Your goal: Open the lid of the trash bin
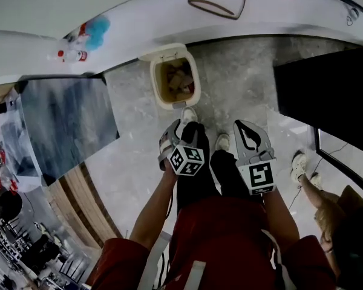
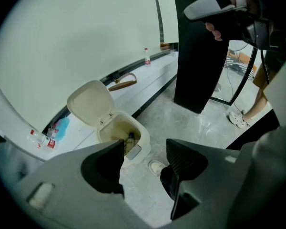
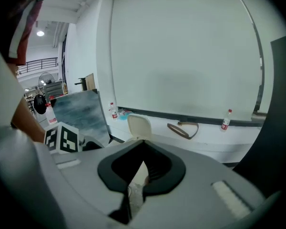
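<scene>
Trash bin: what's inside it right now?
The lid is up. Inside the trash bin: a pile of brownish scraps, one piece bottle-like from the left gripper view. Whatever lies under the pile, and the bottom, is covered.

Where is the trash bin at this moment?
In the head view the trash bin stands on the grey floor at upper centre, against the white ledge and just ahead of the person's shoe; its lid is raised.

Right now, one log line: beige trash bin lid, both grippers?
beige plastic trash bin: lid up, rubbish inside | left gripper: open, empty | right gripper: shut
</scene>
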The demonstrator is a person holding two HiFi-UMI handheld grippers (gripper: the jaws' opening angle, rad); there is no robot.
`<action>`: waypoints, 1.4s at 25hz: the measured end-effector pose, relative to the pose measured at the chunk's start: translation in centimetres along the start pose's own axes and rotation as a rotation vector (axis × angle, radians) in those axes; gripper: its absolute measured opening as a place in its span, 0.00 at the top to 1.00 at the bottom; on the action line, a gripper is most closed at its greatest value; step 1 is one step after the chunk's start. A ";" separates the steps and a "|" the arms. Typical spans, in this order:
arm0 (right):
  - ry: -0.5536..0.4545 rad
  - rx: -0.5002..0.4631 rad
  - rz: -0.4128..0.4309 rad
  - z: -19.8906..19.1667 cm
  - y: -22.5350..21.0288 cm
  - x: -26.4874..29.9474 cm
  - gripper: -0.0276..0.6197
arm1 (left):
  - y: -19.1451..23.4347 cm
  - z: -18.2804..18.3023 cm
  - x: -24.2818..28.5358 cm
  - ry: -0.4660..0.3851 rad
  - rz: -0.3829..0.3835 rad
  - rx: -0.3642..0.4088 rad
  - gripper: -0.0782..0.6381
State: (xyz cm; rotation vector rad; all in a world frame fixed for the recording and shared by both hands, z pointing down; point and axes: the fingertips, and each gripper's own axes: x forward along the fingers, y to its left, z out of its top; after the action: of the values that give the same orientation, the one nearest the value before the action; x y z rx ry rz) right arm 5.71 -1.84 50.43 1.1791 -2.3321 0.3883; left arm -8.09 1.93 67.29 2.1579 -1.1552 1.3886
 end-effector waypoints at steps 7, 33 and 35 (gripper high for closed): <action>-0.080 -0.013 -0.036 2.9 -1.3 -4.1 0.96 | -0.2 3.0 -6.2 -0.104 0.078 -0.092 0.49; -0.452 -0.103 -0.100 18.5 -2.1 -14.8 0.96 | 8.2 14.4 -31.0 -0.696 0.443 -0.321 0.49; -0.501 -0.108 -0.111 20.5 -2.1 -16.1 0.96 | 8.8 15.3 -33.2 -0.763 0.467 -0.334 0.49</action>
State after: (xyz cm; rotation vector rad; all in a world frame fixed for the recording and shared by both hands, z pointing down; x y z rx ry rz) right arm 9.40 -1.63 24.50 1.4755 -2.6402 -0.0869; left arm -12.22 1.76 29.88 2.2922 -2.0867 0.3941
